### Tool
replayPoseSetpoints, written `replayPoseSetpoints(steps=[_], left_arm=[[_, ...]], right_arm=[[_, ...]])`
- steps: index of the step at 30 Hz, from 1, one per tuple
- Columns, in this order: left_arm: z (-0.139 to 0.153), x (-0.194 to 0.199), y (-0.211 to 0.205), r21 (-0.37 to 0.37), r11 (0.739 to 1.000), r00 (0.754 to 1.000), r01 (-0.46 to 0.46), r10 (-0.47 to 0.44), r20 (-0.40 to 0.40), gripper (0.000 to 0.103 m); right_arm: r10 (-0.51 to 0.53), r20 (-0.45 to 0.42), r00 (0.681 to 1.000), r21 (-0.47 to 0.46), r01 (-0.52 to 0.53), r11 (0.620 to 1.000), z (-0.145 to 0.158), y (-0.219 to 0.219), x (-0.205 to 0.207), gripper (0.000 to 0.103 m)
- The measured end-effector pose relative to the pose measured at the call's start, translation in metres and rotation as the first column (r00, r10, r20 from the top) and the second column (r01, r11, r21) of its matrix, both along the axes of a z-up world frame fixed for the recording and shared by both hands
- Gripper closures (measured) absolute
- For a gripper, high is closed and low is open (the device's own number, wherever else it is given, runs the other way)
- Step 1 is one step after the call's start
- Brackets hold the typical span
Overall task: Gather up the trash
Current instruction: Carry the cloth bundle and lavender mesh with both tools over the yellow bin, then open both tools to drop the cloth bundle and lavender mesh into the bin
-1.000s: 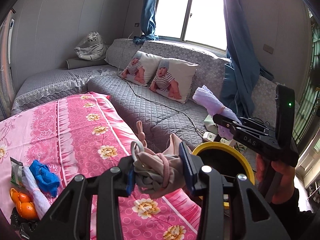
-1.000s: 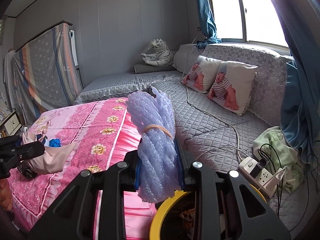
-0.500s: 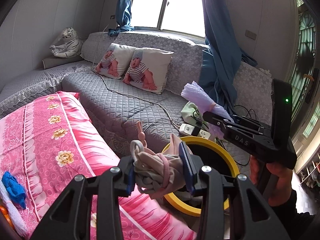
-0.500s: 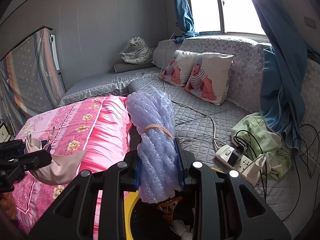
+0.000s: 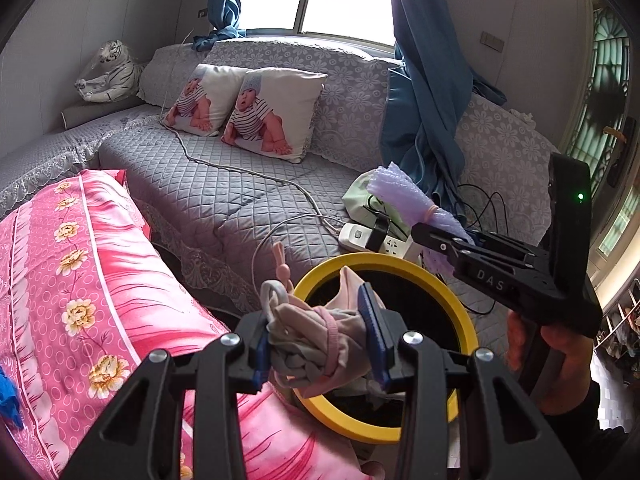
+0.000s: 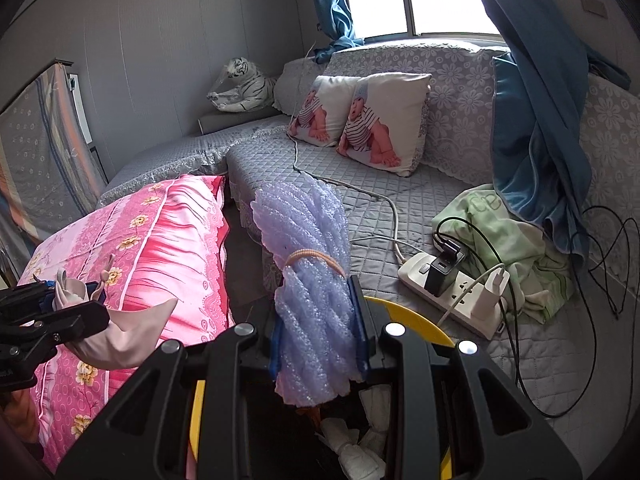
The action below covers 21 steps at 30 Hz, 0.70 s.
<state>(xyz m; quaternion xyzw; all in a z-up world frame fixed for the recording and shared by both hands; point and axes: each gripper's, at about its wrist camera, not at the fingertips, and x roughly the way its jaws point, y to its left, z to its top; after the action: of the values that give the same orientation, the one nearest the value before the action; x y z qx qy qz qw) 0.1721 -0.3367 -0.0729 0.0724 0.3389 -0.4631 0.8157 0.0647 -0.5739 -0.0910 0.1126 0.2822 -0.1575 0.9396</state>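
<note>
My left gripper (image 5: 320, 340) is shut on a crumpled pink and grey cloth bundle (image 5: 312, 336), which hangs over the near rim of a yellow-rimmed black trash bin (image 5: 466, 320). In the right wrist view that bundle (image 6: 116, 340) shows at the lower left. My right gripper (image 6: 318, 340) is shut on a roll of pale purple foam netting (image 6: 308, 264) tied with an orange rubber band, held above the bin (image 6: 416, 324). White crumpled paper (image 6: 352, 440) lies inside the bin. In the left wrist view the right gripper (image 5: 444, 240) reaches over the bin's far rim, held by a hand (image 5: 560, 344).
A pink flowered bedspread (image 5: 80, 280) lies left of the bin. Behind it runs a grey quilted couch (image 5: 240, 192) with two baby-print pillows (image 5: 248, 108). A white power strip (image 6: 452, 296) with plugs and black cables, a green cloth (image 6: 500, 240) and a blue curtain (image 6: 536, 120) sit to the right.
Both grippers moved right and down from over the bedspread toward the bin, which now fills more of both views. Each keeps hold of its load.
</note>
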Motion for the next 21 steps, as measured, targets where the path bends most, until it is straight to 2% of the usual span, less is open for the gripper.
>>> replayPoseSetpoints(steps=[21], left_arm=[[-0.048,-0.010,-0.049,0.087,0.994,0.995,0.073,-0.067,-0.075,0.067]], right_arm=[[-0.080,-0.104,0.991,0.055,0.086,0.995,-0.047,-0.031,-0.009,0.077]])
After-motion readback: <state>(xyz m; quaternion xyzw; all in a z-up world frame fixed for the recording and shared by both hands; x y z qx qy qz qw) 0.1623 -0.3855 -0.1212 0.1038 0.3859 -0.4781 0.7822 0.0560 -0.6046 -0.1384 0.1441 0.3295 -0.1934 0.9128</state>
